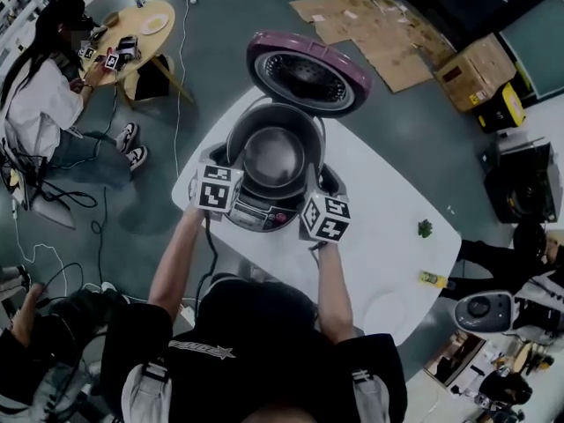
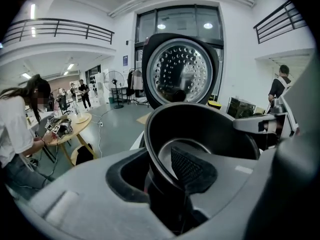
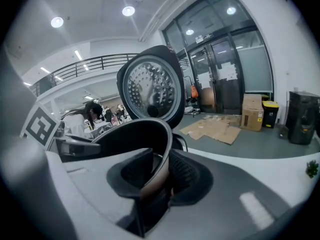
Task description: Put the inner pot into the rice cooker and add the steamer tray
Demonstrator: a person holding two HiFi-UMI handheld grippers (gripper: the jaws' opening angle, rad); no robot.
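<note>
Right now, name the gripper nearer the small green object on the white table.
Right. The right gripper holds the silver metal inner pot on the side facing the small green object; the left gripper holds its opposite rim.

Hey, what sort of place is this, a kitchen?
Probably a large open workshop or lab hall, not a kitchen: a mezzanine railing overhead, flattened cardboard and loose cables on the grey floor, the rice cooker on a plain white table.
</note>
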